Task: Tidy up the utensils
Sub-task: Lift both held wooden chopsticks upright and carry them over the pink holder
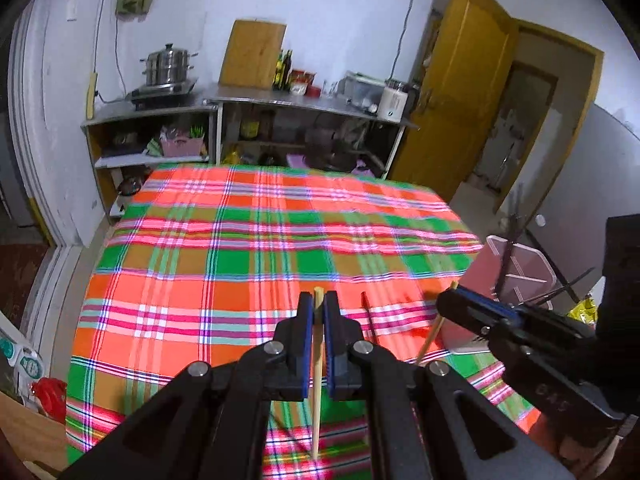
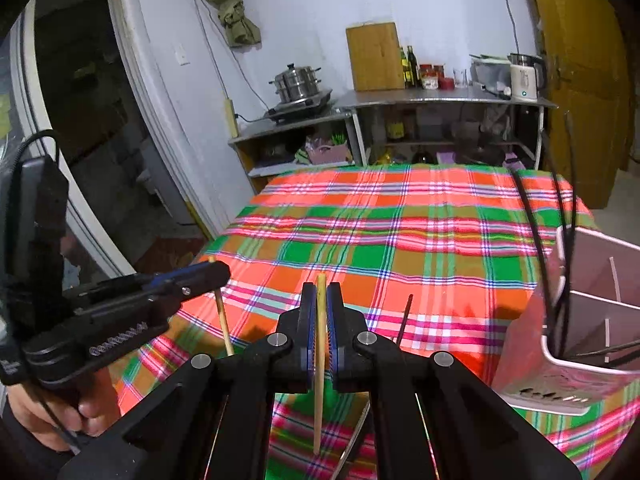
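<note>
Left wrist view: my left gripper (image 1: 319, 306) and right gripper (image 2: 321, 300) each clamp a chopstick (image 1: 317, 380), holder (image 2: 592, 304) part-filled, one black stick (image 2: 405, 318) left.

My left gripper (image 1: 319, 306) is clamped tight, tilted downward above the plaid tablecloth (image 1: 240, 248). My right gripper (image 2: 321, 300) is clamped too, pitched down over the same cloth. My left hand (image 2: 60, 412) wraps its handle.

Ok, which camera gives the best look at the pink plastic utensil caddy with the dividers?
The right wrist view: the pink plastic utensil caddy sits close at the right, showing its white dividers, front slots and the dark utensils inside. The left wrist view shows only its far part, partly hidden behind the right claw.
</note>
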The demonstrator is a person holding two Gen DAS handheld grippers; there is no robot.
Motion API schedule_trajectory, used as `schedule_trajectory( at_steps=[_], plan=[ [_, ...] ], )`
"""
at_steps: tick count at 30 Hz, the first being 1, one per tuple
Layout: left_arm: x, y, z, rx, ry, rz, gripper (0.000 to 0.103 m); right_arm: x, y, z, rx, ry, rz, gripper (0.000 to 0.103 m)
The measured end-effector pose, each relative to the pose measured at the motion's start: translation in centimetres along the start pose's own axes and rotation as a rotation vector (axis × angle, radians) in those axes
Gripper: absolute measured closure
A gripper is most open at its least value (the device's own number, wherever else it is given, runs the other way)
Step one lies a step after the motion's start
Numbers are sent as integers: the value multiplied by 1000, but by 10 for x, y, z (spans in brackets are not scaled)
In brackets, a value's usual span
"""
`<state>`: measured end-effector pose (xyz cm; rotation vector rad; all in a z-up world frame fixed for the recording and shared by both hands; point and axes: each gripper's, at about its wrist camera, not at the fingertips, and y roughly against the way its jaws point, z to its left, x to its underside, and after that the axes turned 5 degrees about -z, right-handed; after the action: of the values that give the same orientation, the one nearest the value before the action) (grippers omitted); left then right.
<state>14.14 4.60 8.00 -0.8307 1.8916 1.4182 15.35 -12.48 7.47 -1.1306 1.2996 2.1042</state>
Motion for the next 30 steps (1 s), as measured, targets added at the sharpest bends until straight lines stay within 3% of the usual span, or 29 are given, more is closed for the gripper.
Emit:
schedule_trajectory(
  at_steps=[14,30],
  plan=[
    [-11,32,-44,82,-30,-47,97,-5,64,-16,29,-10,-96,98],
    [-52,30,-153,274,-132,-91,97,-26,155,-76,166,-65,-232,98]
  ],
)
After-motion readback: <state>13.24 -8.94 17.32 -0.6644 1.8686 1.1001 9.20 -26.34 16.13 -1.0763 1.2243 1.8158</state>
